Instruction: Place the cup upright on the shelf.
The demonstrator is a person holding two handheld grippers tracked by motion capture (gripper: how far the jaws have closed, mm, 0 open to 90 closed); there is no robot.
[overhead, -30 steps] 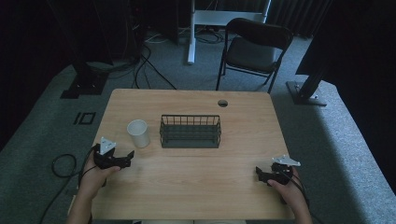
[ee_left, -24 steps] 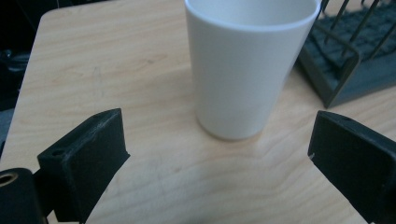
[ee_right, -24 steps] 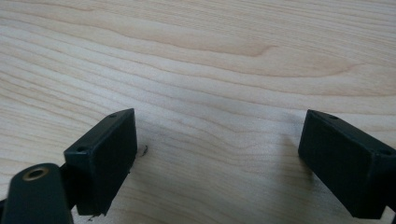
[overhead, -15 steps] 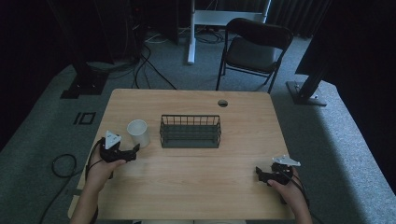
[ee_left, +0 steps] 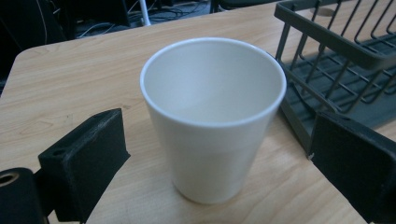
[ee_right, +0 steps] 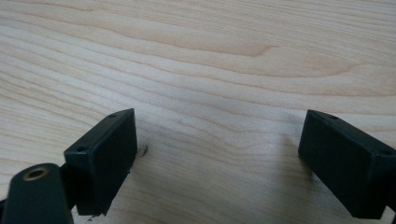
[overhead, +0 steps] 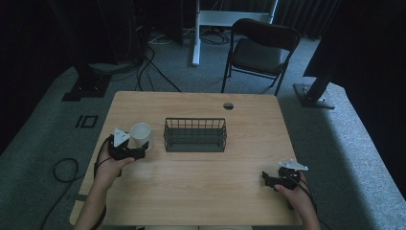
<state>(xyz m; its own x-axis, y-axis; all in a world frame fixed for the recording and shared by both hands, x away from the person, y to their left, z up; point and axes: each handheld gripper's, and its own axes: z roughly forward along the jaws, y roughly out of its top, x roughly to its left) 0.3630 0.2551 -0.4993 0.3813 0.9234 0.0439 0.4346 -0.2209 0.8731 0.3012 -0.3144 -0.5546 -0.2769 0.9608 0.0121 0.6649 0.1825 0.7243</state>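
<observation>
A white paper cup stands upright and empty on the left part of the wooden table. My left gripper is open right at the cup. In the left gripper view the cup stands between the two black jaws of the left gripper, with a gap on each side. My right gripper rests low near the table's front right. It is open too, and the right gripper has bare wood between its jaws.
A dark wire basket stands empty at the table's middle, just right of the cup; its corner is close to my left gripper's right jaw. A cable hole lies at the back. A folding chair stands beyond the table.
My left gripper has moved forward and to the right, up to the cup, which now stands between its jaws. The right gripper has stayed where it was.
</observation>
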